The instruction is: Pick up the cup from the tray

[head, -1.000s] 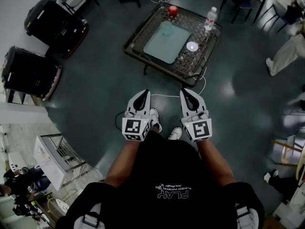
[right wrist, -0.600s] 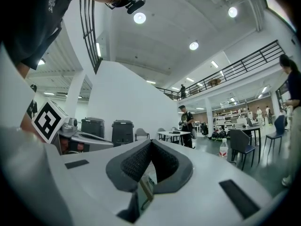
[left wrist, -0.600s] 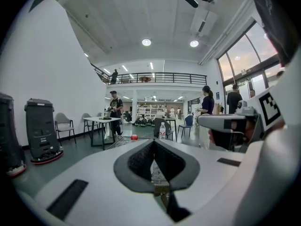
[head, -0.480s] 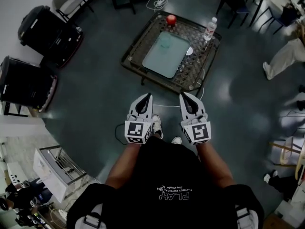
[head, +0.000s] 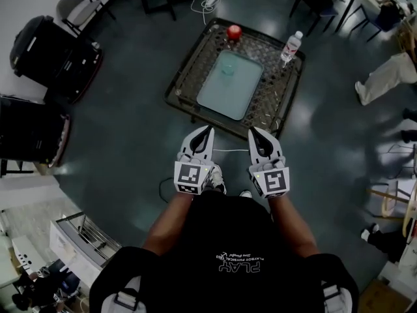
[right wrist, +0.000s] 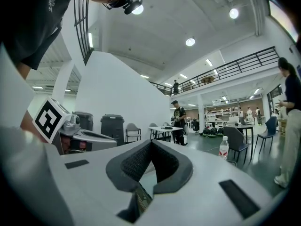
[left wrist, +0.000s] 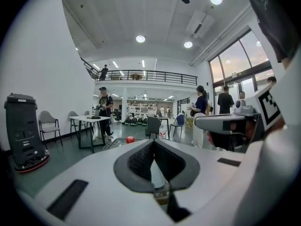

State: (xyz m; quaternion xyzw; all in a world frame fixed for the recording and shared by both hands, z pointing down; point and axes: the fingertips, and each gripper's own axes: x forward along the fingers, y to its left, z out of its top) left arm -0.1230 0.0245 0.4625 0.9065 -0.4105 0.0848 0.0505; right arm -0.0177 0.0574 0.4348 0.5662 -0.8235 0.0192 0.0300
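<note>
A clear cup (head: 227, 68) stands at the far end of a pale tray (head: 225, 96) on a low dark mesh table (head: 186, 70). Both grippers are held side by side in front of the person's body, above the floor and short of the table's near edge. My left gripper (head: 207, 130) is shut with nothing in it, its jaws meeting in a point (left wrist: 154, 142). My right gripper (head: 252, 132) is likewise shut and empty (right wrist: 151, 142). The jaws block the cup from both gripper views.
On the table, a red object (head: 233, 31) sits at the far edge and a water bottle (head: 291, 47) at the far right corner. Black cases (head: 55, 41) stand at the left, with a white cable (head: 225, 150) on the floor. People stand around the room (left wrist: 103, 112).
The table and tray have come nearer to the grippers as the person walks toward them. Both grippers stay shut and side by side.
</note>
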